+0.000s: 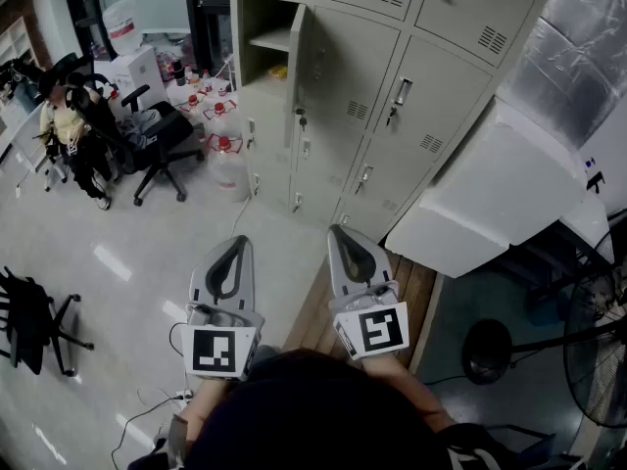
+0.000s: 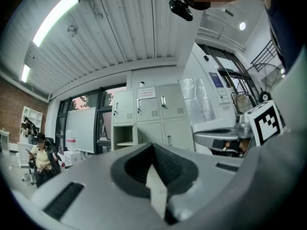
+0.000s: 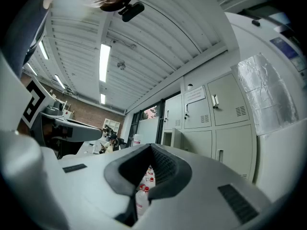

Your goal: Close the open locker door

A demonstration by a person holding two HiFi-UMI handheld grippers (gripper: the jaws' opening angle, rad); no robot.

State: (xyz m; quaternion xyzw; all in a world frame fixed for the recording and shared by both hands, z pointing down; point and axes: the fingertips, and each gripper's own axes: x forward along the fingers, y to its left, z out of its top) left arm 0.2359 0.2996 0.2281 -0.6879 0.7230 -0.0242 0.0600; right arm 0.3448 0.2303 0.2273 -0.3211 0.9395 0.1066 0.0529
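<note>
L gripper [image 1: 236, 242] & R gripper [image 1: 339, 231]: jaws fully together, nothing held; open locker door [image 1: 295, 71] well ahead, untouched.
Both sets of jaws closed tip-to-tip, no load, held side by side low in front of the person, aimed at the locker bank [image 1: 460, 18]. Door belongs to the left col. compartment [image 1: 263, 57], stands out from the front, seen nearly edge-on in head view; hinge appears to be on compartment's right side. Handling est.: thin sheet-metal panel, light, stiff, should swing freely; likely to clang or rebound if slammed. No grip req'd: press shut jaws flat on outer face near free edge, follow through until seated. Keep clear of hinge gap. Water bottles [image 1: 225, 160] on floor [image 1: 127, 262] left of bank, apparently outside swing path.
</note>
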